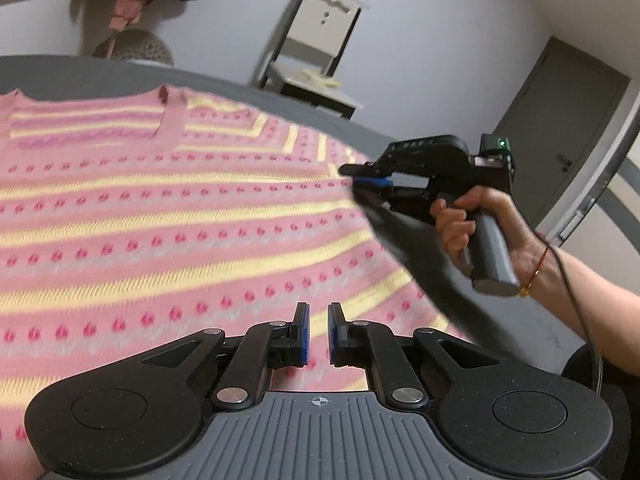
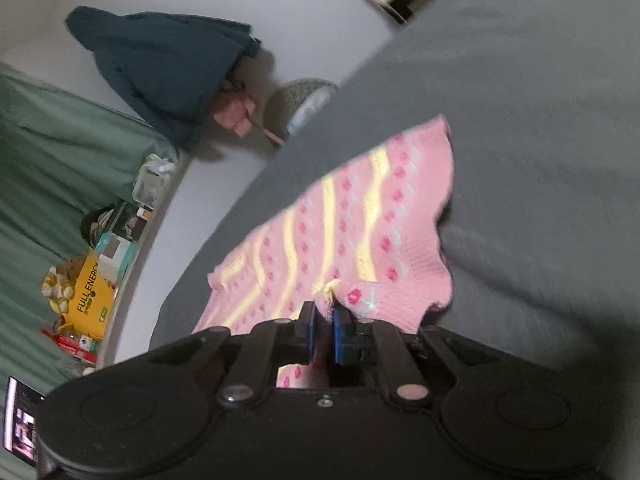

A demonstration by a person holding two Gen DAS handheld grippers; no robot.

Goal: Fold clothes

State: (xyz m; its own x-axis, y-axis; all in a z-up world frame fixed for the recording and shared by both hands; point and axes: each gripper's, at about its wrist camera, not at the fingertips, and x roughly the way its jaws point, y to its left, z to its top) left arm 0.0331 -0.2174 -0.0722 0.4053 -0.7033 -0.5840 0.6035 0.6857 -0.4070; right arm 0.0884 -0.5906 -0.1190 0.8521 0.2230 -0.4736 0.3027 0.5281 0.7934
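Note:
A pink knit sweater (image 1: 168, 216) with yellow stripes and magenta dots lies spread on a grey surface (image 1: 280, 100). My left gripper (image 1: 319, 332) hovers over its lower part, the jaws a small gap apart with nothing between them. My right gripper (image 1: 360, 178) is at the sweater's right edge, held by a hand. In the right wrist view it (image 2: 324, 332) is shut on a pinch of the sweater's edge (image 2: 332, 296), and the sleeve (image 2: 340, 220) stretches away over the grey surface (image 2: 540, 160).
A chair (image 1: 316, 64) stands beyond the far edge of the surface and a dark door (image 1: 560, 128) at the right. A dark jacket (image 2: 160, 64) hangs on the wall, with boxes and clutter (image 2: 92, 280) on a ledge at the left.

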